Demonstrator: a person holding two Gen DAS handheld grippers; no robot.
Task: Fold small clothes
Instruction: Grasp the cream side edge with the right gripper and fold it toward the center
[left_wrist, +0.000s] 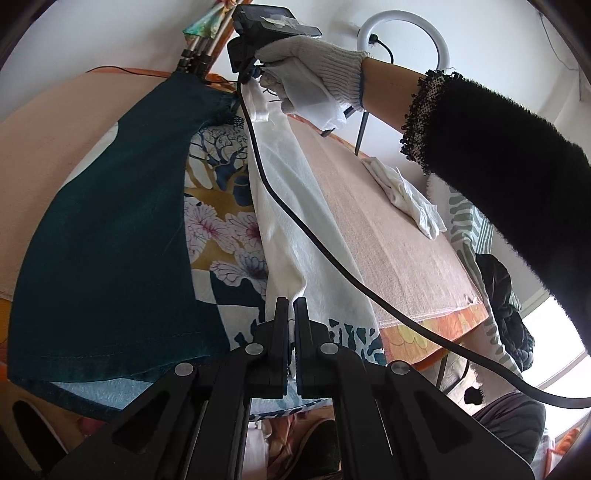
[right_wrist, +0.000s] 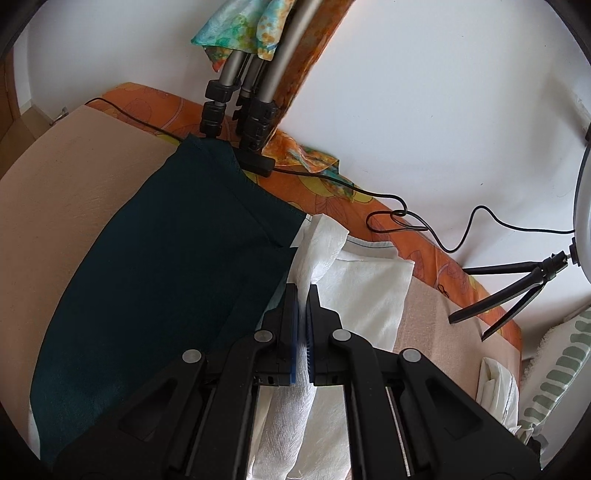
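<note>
Soft even daylight, blown-out window (left_wrist: 554, 332) glare at right, strong fisheye bending, dark vignetted corners, sharp focus.

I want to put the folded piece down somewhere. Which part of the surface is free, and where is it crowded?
Free: the beige cloth surface between the long white garment and the small crumpled white cloth; also the beige area left of the dark teal fabric. Crowded: the far edge, with grey tripod legs and black cable.

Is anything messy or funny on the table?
Yes. A black cable droops across the white cloth being folded, and a crumpled white rag sits alone near the table's edge. Nothing looks torn or spilled.
</note>
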